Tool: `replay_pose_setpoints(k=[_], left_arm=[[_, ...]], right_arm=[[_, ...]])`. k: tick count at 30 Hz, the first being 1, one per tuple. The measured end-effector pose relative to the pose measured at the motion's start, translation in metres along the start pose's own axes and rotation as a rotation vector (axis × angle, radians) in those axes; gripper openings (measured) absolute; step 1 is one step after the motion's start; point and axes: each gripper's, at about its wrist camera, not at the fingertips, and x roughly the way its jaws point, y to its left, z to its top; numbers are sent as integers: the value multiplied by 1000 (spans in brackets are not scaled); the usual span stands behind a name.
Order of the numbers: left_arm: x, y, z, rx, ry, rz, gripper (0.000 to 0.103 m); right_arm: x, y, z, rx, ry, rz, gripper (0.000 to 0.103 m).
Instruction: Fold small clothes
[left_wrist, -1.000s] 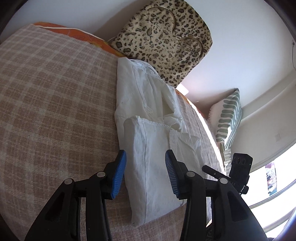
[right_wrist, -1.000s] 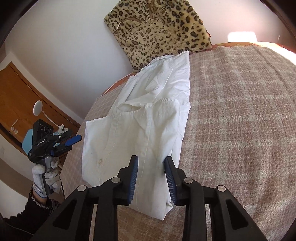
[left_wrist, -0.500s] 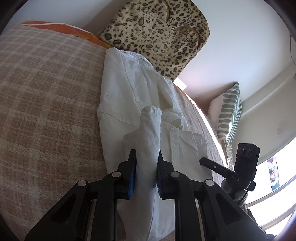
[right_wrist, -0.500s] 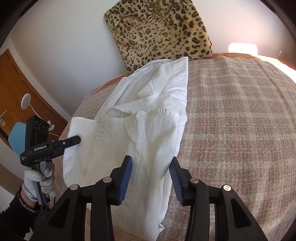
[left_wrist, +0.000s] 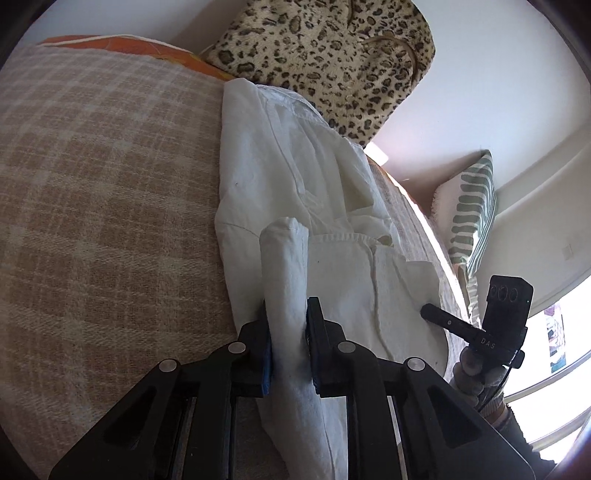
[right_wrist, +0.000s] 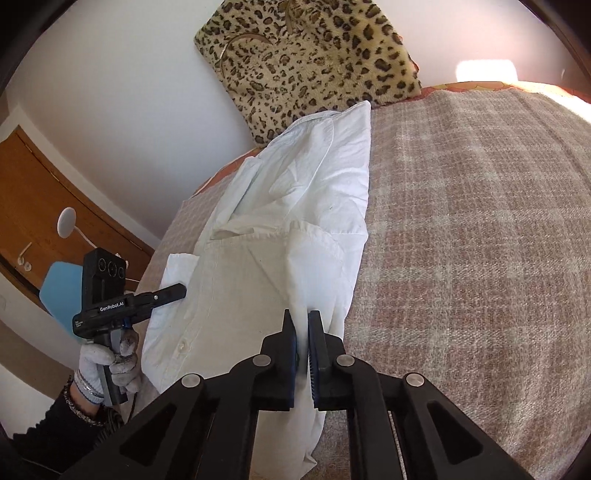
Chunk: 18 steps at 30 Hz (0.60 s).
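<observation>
Two grippers pinch one white shirt, which lies lengthwise on a checked blanket with its far end against a leopard-print cushion. The left gripper is clamped on a raised ridge of cloth along the shirt's near left edge, the fabric bunched thick between its blue pads. The right gripper has its jaws closing, nearly together, on a thin fold at the shirt's near right edge (the cloth passes between the pads). A gloved hand holds the left gripper's handle. A striped pillow stands by the wall.
</observation>
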Motion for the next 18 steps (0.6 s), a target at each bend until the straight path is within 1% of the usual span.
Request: replay_pose_setpoints(k=[1,2,3,5,6,8,9,11,13,14,15,16,18], left_arm=[[-3,-2,1,13,-4,19,22],[-7,-3,1,18,-14,38,25],[-12,-3,1,24,-23,55,30],[-25,-4,1,37,-55,102,31],[-32,-7,0,56,-70,114,31],[-46,-17,-5,92,-97,115,31],[-53,-23,-9,105,-106,91,31],[-60,-40,-22,153,-102,33,31],[-53,-56,-37,206,-62,-11,32],[-45,-63,-45,236,-27,-17,32],[-37,-67,-52,261,3,-6,32],[-28,-69,-58,280,30,8,32],[-13,-65,-66,282,78,52,32]], right_arm=[[0,5,1,-39,7,-42,16],[-2,10,2,-65,9,-87,21],[-6,13,4,-84,-1,-135,32],[-20,19,6,-109,-46,-201,33],[-28,24,5,-130,-74,-219,33],[-41,40,1,-197,-116,-204,33],[-45,50,-3,-236,-129,-181,33],[-41,71,-12,-329,-99,-140,33],[-29,88,-26,-426,-48,-104,33],[-22,93,-32,-458,-16,-81,33],[-15,96,-40,-482,20,-66,30],[-6,99,-46,-502,49,-75,29],[7,97,-55,-519,94,-104,29]])
